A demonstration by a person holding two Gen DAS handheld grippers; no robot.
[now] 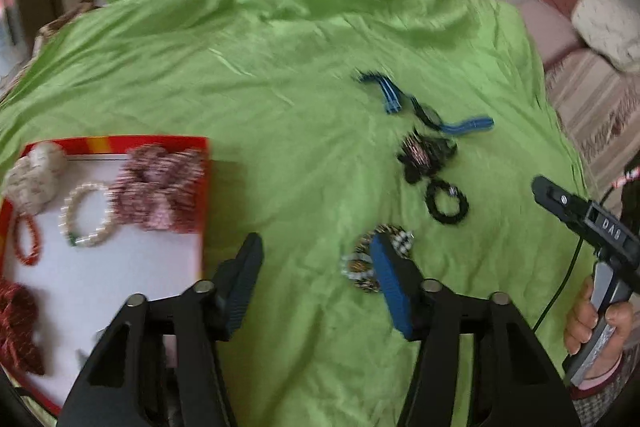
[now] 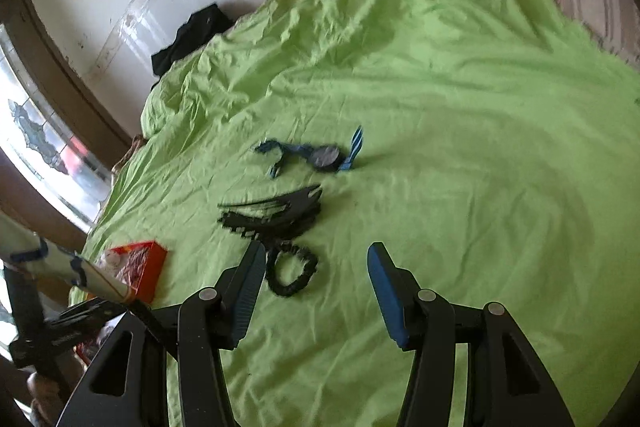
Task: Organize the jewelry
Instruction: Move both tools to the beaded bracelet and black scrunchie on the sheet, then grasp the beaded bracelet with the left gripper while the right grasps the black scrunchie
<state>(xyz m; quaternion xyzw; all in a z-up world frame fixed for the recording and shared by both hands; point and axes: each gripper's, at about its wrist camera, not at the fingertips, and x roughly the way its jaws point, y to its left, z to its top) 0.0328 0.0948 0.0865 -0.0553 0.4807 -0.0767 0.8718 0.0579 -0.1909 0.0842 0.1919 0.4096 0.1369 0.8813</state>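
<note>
Hovering over the green sheet (image 1: 280, 75), both the left hand-held gripper (image 1: 316, 267) and right hand-held gripper (image 2: 316, 275) gape empty.

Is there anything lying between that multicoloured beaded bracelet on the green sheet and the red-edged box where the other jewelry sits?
Nothing visible does. The multicoloured beaded bracelet lies on the green bedsheet, and only bare sheet stretches left to the red-rimmed white box. The open left gripper hangs over that stretch, above the cloth.
</note>
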